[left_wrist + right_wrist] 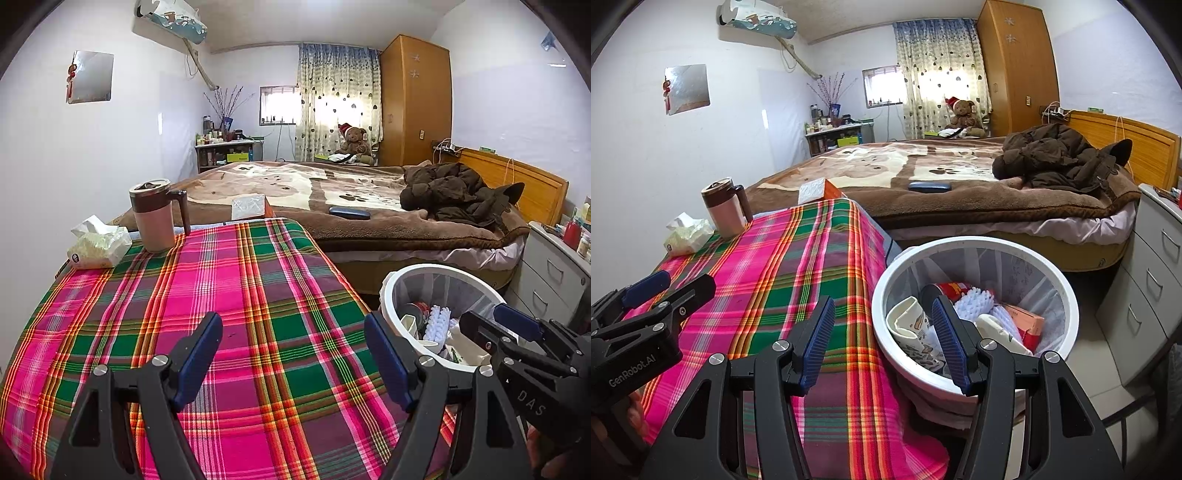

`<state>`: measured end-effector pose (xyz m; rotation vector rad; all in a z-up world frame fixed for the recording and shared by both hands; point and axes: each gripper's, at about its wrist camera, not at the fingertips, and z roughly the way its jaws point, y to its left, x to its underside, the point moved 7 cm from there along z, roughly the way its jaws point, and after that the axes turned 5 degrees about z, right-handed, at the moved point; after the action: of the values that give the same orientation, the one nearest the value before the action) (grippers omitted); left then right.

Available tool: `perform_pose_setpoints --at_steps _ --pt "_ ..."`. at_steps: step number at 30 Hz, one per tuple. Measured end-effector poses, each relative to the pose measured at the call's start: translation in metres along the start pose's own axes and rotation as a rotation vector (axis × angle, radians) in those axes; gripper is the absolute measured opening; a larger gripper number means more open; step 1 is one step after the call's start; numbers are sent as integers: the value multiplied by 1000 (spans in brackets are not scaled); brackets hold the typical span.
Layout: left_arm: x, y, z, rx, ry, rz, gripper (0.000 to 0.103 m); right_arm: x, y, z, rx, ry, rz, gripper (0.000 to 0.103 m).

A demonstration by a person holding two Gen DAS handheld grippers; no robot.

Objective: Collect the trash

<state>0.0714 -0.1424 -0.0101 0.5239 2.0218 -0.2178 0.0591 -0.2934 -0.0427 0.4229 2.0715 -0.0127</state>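
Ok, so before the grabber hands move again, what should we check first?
1. Left gripper open with nothing in it: ok.
2. Right gripper open with nothing in it: ok.
3. White trash bin upright beside the table, with room left inside: ok.
4. Checked tablecloth free of loose trash: ok, only the tissue pack and mug stand at its far end.
5. Tissue pack is trash: cannot tell.
6. Trash left on the floor: cannot tell, mostly hidden.

Daylight pours through the curtain (338,99), glaring white there, room evenly bright, shadows soft, both views sharp, walls bending hard at the fisheye edges, corners going black
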Motion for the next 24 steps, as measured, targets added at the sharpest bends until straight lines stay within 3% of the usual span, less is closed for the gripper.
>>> perform_pose_setpoints --at_steps 24 --pt "1 1 -1 -3 4 -5 80 -1 -2 1 7 3 10 57"
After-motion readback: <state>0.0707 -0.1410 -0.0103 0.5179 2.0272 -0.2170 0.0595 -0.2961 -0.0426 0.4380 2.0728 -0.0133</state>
